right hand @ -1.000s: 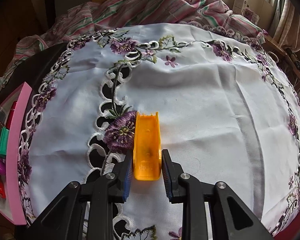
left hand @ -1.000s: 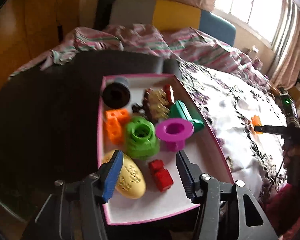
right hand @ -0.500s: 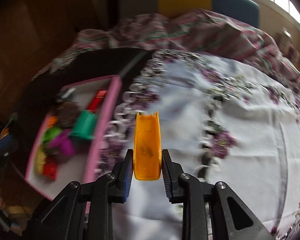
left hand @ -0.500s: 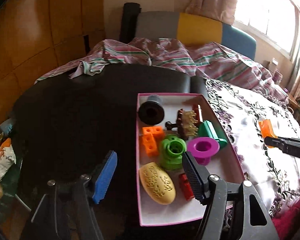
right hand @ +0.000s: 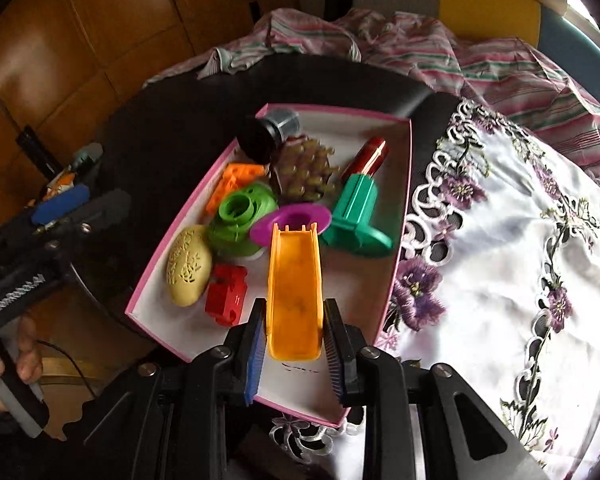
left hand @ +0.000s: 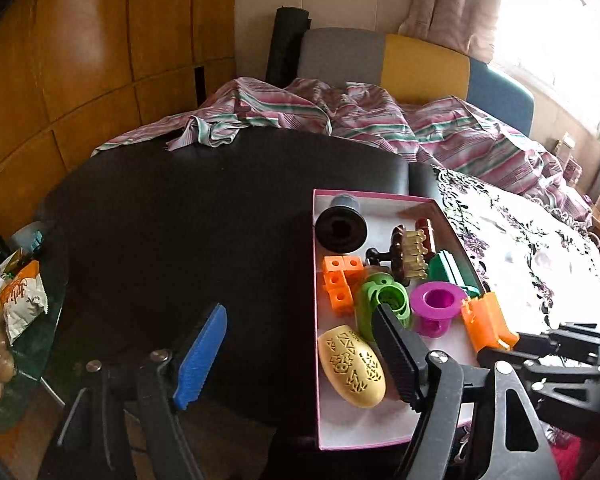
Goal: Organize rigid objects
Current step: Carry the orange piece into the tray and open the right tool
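An orange plastic channel-shaped piece [right hand: 295,292] is clamped between the pads of the right gripper [right hand: 294,354] and is held above the near end of a shallow pink-rimmed white cardboard box [right hand: 400,240]. In the left wrist view the same piece [left hand: 486,322] is seen at the box's right rim.

The left gripper [left hand: 296,356] is empty; its jaws are being opened, w/ nothing between them, the blue pad [left hand: 202,356] over the black tabletop [left hand: 180,240] and the black pad [left hand: 396,354] over the box's near-left part.

Inside the box are seen:
- a yellow perforated egg-shaped piece [right hand: 188,266], near-left corner
- a red block [right hand: 226,294] just beside it
- a green ribbed round part [right hand: 240,220] & a magenta flanged spool [right hand: 290,218], mid-box
- a teal flanged part [right hand: 356,216], by the right wall
- orange cube blocks [right hand: 232,182], left wall
- a brown studded piece [right hand: 304,170], a dark red cylinder [right hand: 366,158] & a black funnel-shaped part [right hand: 260,140], far end

A white embroidered cloth w/ purple flowers [right hand: 520,240] lies right of the box.
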`<state>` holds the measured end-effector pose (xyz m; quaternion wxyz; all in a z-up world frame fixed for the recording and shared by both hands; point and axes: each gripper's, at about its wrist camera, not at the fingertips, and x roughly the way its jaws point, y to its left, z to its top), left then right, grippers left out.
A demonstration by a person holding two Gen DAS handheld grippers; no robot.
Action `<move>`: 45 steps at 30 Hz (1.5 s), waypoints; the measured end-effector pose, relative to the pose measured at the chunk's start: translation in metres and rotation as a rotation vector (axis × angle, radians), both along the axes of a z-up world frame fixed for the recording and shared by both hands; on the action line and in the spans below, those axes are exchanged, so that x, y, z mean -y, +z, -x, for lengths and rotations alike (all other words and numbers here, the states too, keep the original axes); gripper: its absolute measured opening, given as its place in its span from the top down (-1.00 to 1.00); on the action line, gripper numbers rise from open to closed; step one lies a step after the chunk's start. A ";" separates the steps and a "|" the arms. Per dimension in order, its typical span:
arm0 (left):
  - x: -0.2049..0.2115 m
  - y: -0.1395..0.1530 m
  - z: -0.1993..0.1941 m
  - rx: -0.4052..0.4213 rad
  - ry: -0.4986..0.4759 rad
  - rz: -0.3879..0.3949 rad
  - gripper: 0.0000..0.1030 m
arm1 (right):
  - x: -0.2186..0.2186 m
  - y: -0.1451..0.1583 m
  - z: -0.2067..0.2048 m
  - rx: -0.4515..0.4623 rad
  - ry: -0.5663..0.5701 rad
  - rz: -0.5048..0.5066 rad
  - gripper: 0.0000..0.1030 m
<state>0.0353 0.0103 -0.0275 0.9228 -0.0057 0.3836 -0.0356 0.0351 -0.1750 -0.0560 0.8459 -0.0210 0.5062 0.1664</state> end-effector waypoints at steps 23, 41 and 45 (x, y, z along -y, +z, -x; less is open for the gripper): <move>-0.002 -0.008 -0.003 -0.012 0.035 -0.014 -0.57 | -0.021 -0.046 -0.024 -0.092 -0.095 -0.003 0.27; 0.008 0.006 0.010 0.036 0.044 -0.019 -0.99 | -0.001 0.011 0.012 0.223 -0.243 0.008 0.18; 0.018 0.011 0.017 0.050 0.023 -0.044 -0.99 | 0.006 0.012 0.012 0.226 -0.274 0.000 0.19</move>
